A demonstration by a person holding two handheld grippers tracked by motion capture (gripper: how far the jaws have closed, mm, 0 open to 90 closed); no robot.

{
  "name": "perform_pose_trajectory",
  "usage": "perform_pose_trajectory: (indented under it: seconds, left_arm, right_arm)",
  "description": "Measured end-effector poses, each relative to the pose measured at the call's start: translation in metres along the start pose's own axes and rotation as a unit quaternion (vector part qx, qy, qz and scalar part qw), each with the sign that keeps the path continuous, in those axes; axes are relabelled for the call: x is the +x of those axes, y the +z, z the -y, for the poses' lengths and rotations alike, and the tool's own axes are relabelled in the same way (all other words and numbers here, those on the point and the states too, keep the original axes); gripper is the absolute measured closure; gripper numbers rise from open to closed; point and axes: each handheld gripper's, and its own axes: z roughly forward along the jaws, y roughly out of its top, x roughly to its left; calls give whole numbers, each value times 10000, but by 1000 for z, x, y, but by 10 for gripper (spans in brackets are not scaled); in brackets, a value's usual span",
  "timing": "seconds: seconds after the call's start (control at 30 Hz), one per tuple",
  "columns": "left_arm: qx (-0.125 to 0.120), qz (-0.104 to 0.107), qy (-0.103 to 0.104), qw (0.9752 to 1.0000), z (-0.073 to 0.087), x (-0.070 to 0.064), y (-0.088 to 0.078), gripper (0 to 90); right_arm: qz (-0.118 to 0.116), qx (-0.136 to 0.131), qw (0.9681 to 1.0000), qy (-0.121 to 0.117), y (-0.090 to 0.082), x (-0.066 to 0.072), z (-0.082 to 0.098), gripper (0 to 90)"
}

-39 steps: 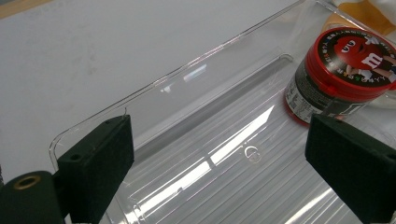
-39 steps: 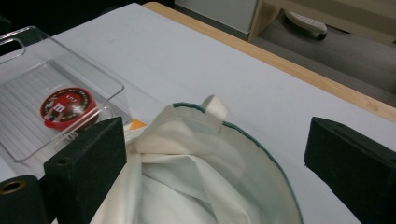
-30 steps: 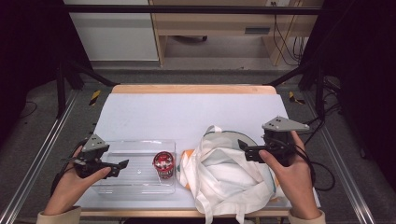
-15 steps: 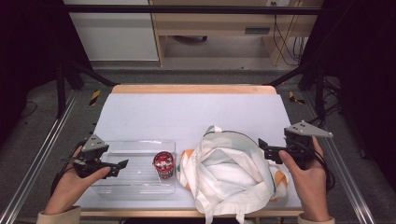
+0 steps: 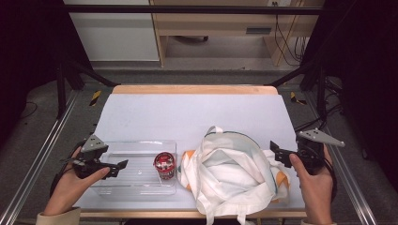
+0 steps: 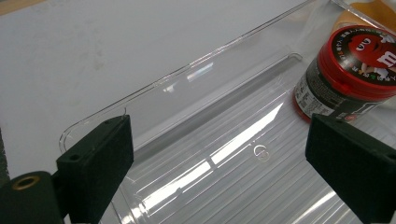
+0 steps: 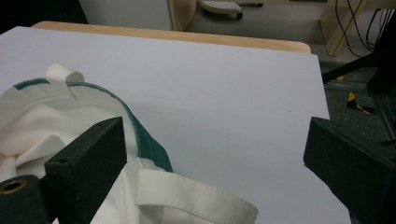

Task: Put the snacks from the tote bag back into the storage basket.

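Note:
A clear plastic tray (image 5: 136,143) lies at the front left of the white table. A small red-lidded candy jar (image 5: 164,164) stands upright in its right end. My left gripper (image 5: 117,168) hovers open over the tray's left end; in the left gripper view its wide jaws (image 6: 224,154) frame the ribbed tray floor (image 6: 187,154), with the jar (image 6: 355,70) ahead at the right. A crumpled white tote bag (image 5: 230,173) with green trim lies right of the tray. My right gripper (image 5: 277,154) is open just right of the bag (image 7: 70,126), holding nothing.
Something orange (image 5: 283,180) peeks out from under the bag at both sides. The bag's strap (image 7: 187,196) loops below my right gripper's jaws. Bare white table (image 5: 187,112) stretches behind the tray and bag. Metal rails (image 5: 37,168) run along both table sides.
My right gripper has drawn back to the right, off the top of the bag to the table's right edge. The left gripper, tray and jar have stayed put.

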Motion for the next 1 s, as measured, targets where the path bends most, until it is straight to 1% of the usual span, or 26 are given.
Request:
perform_pose_trajectory:
  seconds: [0.17,0.2,0.27,0.33,0.53,0.7,0.8,1.0]
  left_arm:
    - [-4,-15,-9,10000,1,1,0,77]
    - [-4,-20,-7,10000,1,1,0,78]
    - [-7,-15,-4,10000,1,1,0,78]
    - [-10,-12,0,10000,0,1,0,78]
    - [-22,-18,-3,10000,1,1,0,78]
    - [-25,-27,4,10000,0,0,0,79]
    - [-8,-27,22,10000,1,0,1,79]
    - [27,-55,-2,10000,2,2,2,79]
  right_arm:
    - [120,67,9998,149,1,-8,9,69]
    - [184,91,9996,182,1,-11,11,71]
    - [239,119,9994,221,2,-13,15,74]
    - [246,141,9991,305,2,-16,18,74]
    - [293,199,9984,438,5,-22,30,72]
    - [447,241,9971,574,7,-28,41,72]
    - [493,295,9962,651,10,-31,48,73]
    - [527,407,9948,771,15,-34,60,75]
